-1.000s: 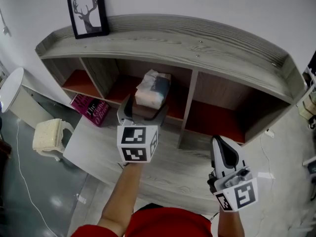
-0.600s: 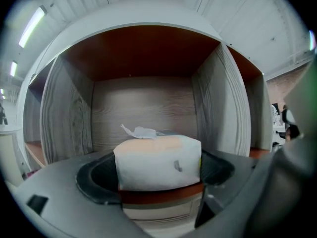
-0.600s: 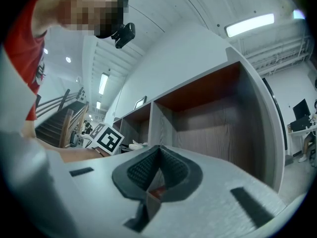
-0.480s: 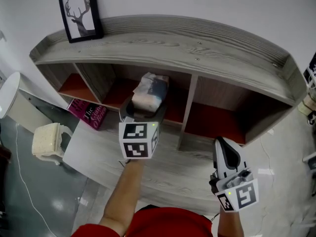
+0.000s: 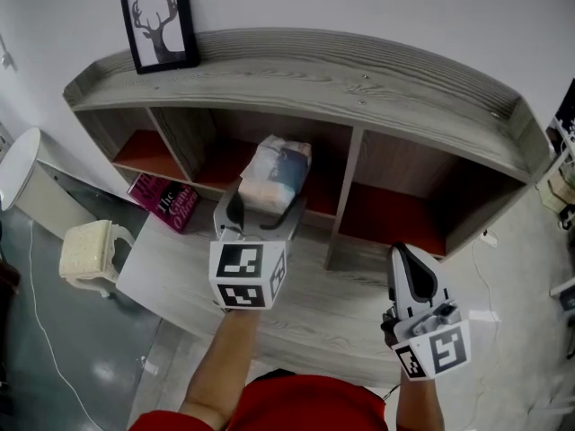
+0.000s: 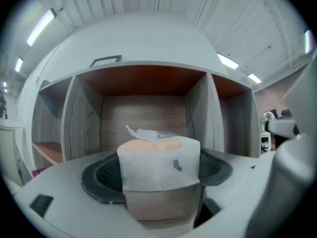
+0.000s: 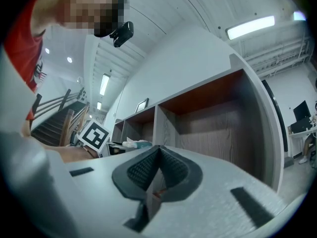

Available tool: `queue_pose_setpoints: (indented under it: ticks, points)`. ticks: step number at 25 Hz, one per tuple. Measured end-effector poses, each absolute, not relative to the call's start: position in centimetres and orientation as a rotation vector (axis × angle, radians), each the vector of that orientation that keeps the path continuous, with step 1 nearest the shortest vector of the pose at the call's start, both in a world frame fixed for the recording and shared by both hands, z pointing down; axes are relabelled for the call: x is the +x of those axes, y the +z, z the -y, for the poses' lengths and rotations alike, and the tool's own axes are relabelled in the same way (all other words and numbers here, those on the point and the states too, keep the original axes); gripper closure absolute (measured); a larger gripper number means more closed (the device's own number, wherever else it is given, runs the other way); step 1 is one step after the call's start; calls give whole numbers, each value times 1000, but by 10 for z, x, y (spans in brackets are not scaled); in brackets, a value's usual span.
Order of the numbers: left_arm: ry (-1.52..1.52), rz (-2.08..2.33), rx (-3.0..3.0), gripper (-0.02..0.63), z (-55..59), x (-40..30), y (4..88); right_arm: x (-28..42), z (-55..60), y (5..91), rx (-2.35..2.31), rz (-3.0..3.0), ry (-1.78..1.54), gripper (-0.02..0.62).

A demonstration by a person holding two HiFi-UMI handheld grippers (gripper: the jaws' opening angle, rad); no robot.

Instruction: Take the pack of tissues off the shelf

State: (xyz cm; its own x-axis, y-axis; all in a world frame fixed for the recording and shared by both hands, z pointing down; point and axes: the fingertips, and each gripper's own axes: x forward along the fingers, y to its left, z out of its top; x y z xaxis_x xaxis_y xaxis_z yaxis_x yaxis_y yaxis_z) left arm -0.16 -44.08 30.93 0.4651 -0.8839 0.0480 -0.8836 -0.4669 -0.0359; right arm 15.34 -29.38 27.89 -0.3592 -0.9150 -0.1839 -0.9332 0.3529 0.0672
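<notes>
The pack of tissues (image 5: 277,172) is a white wrapped block with a loose flap on top, at the mouth of the middle compartment of the grey wooden shelf (image 5: 359,88). My left gripper (image 5: 261,206) is shut on its near end. In the left gripper view the pack (image 6: 159,163) fills the space between the dark pads (image 6: 101,178), with the compartment's back wall behind it. My right gripper (image 5: 410,275) hovers lower right, in front of the right compartment and away from the pack. In the right gripper view its jaws (image 7: 156,176) meet with nothing between them.
A framed deer picture (image 5: 163,21) leans on the shelf top at the left. A magenta book (image 5: 165,199) lies at the left compartment's foot. A cream chair (image 5: 90,248) and a white round table (image 5: 18,164) stand to the left. The right compartment (image 5: 395,214) has a red floor.
The left gripper pushed in around the pack, then drew back toward me; the pack now sits a little nearer the shelf's front. The right gripper barely moved.
</notes>
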Motion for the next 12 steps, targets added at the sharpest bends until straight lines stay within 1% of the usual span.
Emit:
queue_pose_setpoints:
  ticks: [12]
  points:
    - [53,-1571,-2673,187,341,-35,288,123,268,276,-1625,-2526,251,591]
